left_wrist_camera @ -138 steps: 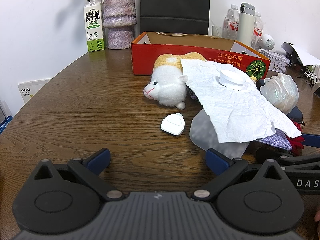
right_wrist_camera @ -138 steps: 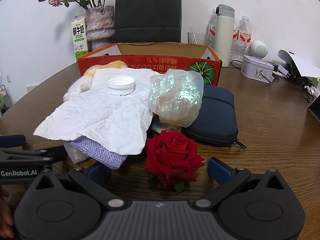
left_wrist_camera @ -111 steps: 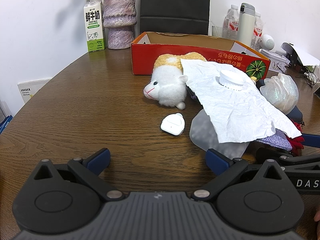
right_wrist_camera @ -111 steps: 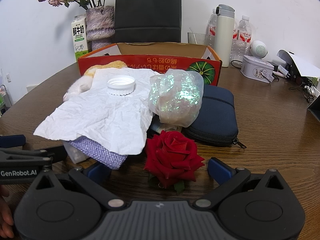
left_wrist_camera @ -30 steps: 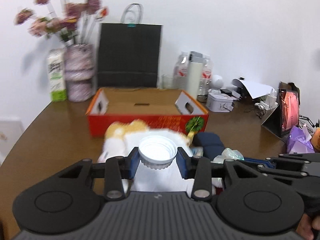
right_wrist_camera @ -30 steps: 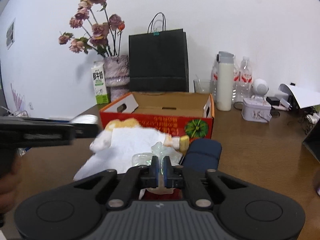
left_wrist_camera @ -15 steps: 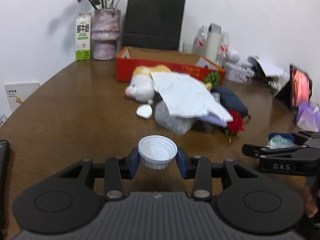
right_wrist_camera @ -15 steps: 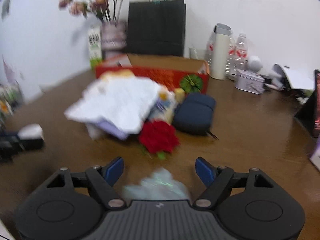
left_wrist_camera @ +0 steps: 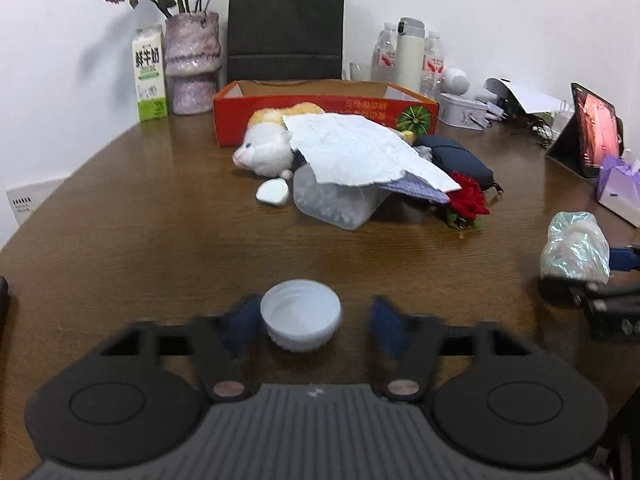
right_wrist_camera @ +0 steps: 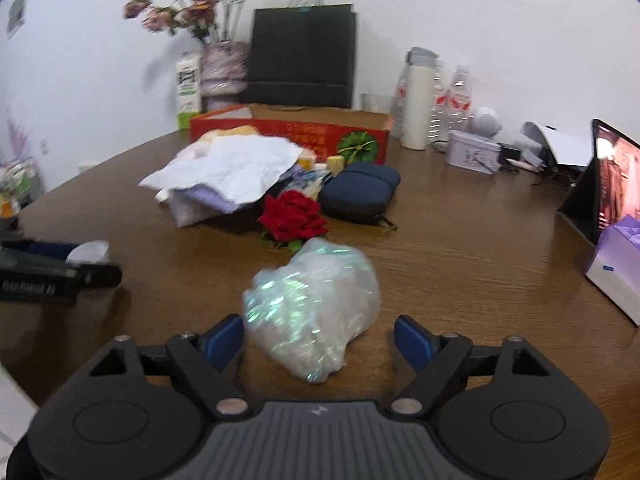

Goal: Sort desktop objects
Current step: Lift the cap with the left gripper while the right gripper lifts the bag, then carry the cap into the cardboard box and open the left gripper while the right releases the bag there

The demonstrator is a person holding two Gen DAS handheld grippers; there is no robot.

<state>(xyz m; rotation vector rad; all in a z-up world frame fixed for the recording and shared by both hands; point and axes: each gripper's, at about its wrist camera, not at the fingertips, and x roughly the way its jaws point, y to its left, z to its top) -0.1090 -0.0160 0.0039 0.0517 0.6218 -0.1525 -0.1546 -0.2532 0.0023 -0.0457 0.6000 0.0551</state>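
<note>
- The left gripper (left_wrist_camera: 310, 320) has its blue pads blurred and standing apart; the white bottle cap (left_wrist_camera: 301, 316) sits open side up between them on the brown table (left_wrist_camera: 140, 240). There is a clear gap to the right pad, while the left pad is just beside the cap or touching it; the blur hides which. The cap is not squeezed, so the jaws are released.
- The right gripper (right_wrist_camera: 318, 338) is open, its jaws having just been moving; the shiny crumpled plastic bag (right_wrist_camera: 316, 312) lies on the table between the pads, with a gap on the right side and very near the left pad.
- Farther back lies a pile: a sheet of crumpled white paper (left_wrist_camera: 360, 148) over a purple cloth (left_wrist_camera: 416, 192) and a clear plastic container (left_wrist_camera: 336, 204).
- A white plush toy (left_wrist_camera: 266, 152) lies at the left of the pile, with a small white case (left_wrist_camera: 273, 192) just in front.
- A red rose (right_wrist_camera: 292, 216) lies beside a dark blue pouch (right_wrist_camera: 360, 192).
- Behind stands an open red cardboard box (left_wrist_camera: 320, 104).
</note>
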